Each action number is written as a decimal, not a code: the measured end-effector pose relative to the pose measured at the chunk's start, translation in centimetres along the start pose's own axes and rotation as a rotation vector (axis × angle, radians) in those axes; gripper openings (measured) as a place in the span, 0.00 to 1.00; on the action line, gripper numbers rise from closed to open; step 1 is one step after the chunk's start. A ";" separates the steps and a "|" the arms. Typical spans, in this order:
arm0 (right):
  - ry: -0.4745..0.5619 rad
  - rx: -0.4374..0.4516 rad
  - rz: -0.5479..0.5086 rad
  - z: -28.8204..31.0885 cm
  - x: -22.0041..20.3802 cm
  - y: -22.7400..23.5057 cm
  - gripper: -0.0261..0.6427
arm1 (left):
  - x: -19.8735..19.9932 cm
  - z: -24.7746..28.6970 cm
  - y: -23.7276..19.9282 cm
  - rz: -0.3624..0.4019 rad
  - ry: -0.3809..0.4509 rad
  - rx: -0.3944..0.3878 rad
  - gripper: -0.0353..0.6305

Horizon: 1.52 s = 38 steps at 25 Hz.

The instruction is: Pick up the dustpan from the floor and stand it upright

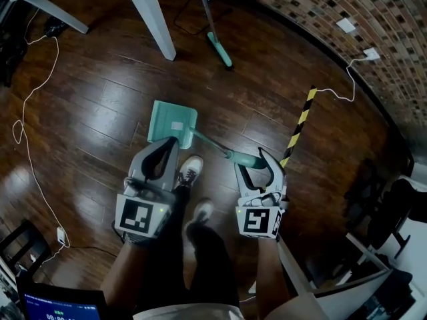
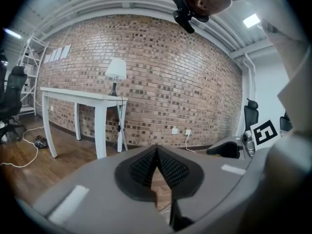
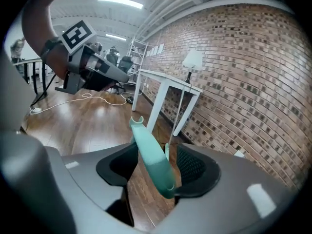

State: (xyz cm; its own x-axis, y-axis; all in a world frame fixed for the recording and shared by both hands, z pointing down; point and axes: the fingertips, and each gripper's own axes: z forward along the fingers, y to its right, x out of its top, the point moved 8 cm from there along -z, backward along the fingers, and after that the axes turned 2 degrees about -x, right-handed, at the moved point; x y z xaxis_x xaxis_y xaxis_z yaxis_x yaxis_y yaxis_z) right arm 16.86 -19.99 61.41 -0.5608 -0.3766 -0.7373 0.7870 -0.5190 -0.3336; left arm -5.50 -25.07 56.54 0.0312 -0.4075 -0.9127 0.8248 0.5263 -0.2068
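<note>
The teal dustpan rests with its pan on the wooden floor in the head view. Its long handle rises to the right, toward my right gripper. In the right gripper view the thick handle grip stands tilted between the two jaws, with a gap showing beside it on each side; the right gripper is open. My left gripper hovers just in front of the pan, apart from it. Its jaws meet at the tips in the left gripper view, with nothing between them.
A white table stands at the back, with a lamp on it. A teal broom leans near the brick wall. A yellow-black striped strip, white cables and my shoes are on the floor.
</note>
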 end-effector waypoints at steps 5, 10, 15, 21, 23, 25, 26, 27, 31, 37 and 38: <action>0.029 0.065 0.009 -0.4 2.6 -1.2 0.45 | 1.0 -2.6 -0.9 -0.020 0.021 0.044 0.06; 0.036 0.067 0.013 -0.4 4.4 -2.0 0.45 | 1.6 -4.9 -2.6 -0.026 0.034 0.077 0.06; 0.056 0.040 0.060 -1.1 6.1 -2.3 0.45 | 2.4 -6.5 -4.3 -0.023 0.056 0.100 0.06; 0.049 0.053 0.071 -2.4 8.2 -2.7 0.44 | 3.5 -8.0 -5.6 0.004 0.099 0.113 0.06; 0.050 0.033 0.084 -2.9 8.7 -2.6 0.43 | 3.8 -8.5 -6.0 0.014 0.116 0.117 0.06; 0.044 0.011 0.103 -3.4 9.2 -2.4 0.40 | 4.3 -8.9 -6.2 0.011 0.126 0.117 0.06; 0.042 0.000 0.113 -3.6 9.4 -2.3 0.39 | 4.5 -9.0 -6.3 0.010 0.129 0.115 0.06; 0.042 -0.009 0.120 -3.8 9.6 -2.2 0.38 | 4.8 -9.1 -6.4 0.009 0.129 0.113 0.06; 0.040 -0.041 0.134 -4.8 10.8 -1.5 0.30 | 5.3 -9.4 -6.7 0.013 0.115 0.100 0.06; 0.002 -0.134 0.194 -7.3 11.7 -0.4 0.08 | 7.7 -10.7 -5.2 0.075 0.102 0.060 0.06; 0.005 -0.147 0.200 -8.0 12.0 -0.3 0.06 | 8.3 -11.1 -4.9 0.082 0.101 0.055 0.06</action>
State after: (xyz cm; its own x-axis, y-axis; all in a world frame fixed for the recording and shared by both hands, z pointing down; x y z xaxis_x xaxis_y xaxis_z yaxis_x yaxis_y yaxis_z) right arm 11.91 -18.22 47.93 -0.3887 -0.4566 -0.8002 0.9115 -0.3171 -0.2618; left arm -15.56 -22.73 46.08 0.0451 -0.2859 -0.9572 0.8513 0.5124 -0.1129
